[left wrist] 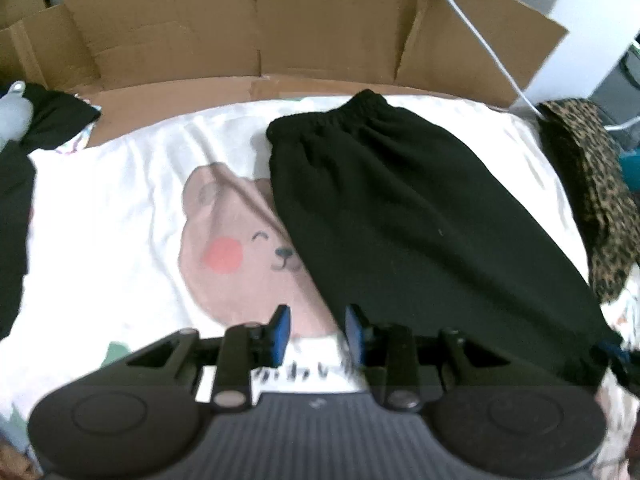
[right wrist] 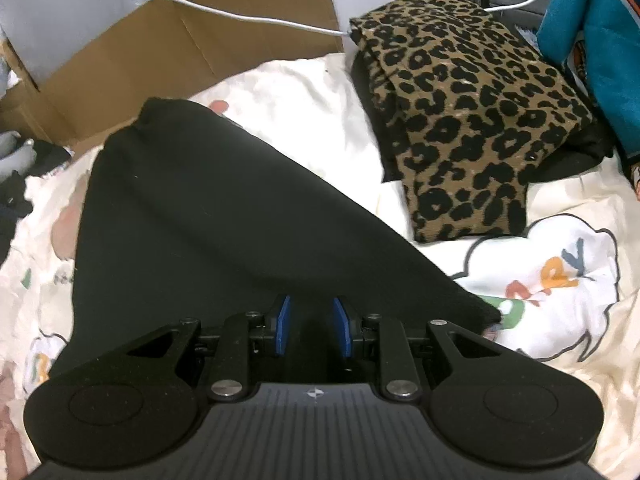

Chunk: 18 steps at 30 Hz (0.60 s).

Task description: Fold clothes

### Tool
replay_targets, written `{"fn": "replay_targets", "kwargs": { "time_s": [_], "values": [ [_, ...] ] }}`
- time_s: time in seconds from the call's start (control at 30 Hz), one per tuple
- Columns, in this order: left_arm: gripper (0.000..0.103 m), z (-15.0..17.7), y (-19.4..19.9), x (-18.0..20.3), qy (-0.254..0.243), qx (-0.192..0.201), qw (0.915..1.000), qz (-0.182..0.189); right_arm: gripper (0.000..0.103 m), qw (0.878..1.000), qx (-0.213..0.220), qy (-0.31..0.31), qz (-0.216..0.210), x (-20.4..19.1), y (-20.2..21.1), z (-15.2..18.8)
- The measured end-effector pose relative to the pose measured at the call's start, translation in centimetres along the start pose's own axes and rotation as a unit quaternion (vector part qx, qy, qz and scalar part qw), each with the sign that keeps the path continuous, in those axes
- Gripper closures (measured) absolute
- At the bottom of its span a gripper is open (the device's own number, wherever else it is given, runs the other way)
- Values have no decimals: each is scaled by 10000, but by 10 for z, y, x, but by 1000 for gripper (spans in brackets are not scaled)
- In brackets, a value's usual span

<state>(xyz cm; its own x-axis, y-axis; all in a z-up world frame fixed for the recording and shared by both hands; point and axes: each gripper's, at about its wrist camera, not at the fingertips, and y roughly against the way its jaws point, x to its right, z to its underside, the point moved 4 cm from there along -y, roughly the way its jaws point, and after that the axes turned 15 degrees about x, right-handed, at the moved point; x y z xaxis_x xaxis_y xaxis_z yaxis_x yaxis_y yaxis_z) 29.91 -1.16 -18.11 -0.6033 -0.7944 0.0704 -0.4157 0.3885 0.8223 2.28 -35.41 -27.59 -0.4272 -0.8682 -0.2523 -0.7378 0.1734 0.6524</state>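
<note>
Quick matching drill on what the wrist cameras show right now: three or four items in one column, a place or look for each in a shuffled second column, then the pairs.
Things:
1. black fabric garment with elastic waistband
2. leopard-print folded knit
3. pink bear print on the white sheet
4. brown cardboard sheet

Descriptions:
A. propped up behind the bedding
B. partly hidden under the black garment's edge
C. spread flat, waistband at the far end
D. folded beside the black garment, a white cable behind it

Pairs: 1-C, 2-D, 3-B, 4-A
</note>
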Motion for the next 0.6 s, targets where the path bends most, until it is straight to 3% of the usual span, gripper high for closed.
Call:
{"fn": "replay_targets", "kwargs": {
  "time_s": [0.17,0.27,0.37,0.47,0.6],
  "values": [
    [70,23,36,-7,-48,-19,9999,104,73,9982,144,550,-202,-26,8,-5],
    [70,45,43,-9,25,188,9995,264,73,9964,111,785,-284,-33,8,-7],
    [71,73,31,-6,196,400,9979,464,73,9955,-12,892,-332,-35,9,-5],
    [71,97,14,-2,604,208,9958,654,73,9918,-188,1200,-399,-41,10,0],
    [71,114,9,10,478,189,9964,679,72,9868,-261,1538,-431,-55,10,8]
  ]
}}
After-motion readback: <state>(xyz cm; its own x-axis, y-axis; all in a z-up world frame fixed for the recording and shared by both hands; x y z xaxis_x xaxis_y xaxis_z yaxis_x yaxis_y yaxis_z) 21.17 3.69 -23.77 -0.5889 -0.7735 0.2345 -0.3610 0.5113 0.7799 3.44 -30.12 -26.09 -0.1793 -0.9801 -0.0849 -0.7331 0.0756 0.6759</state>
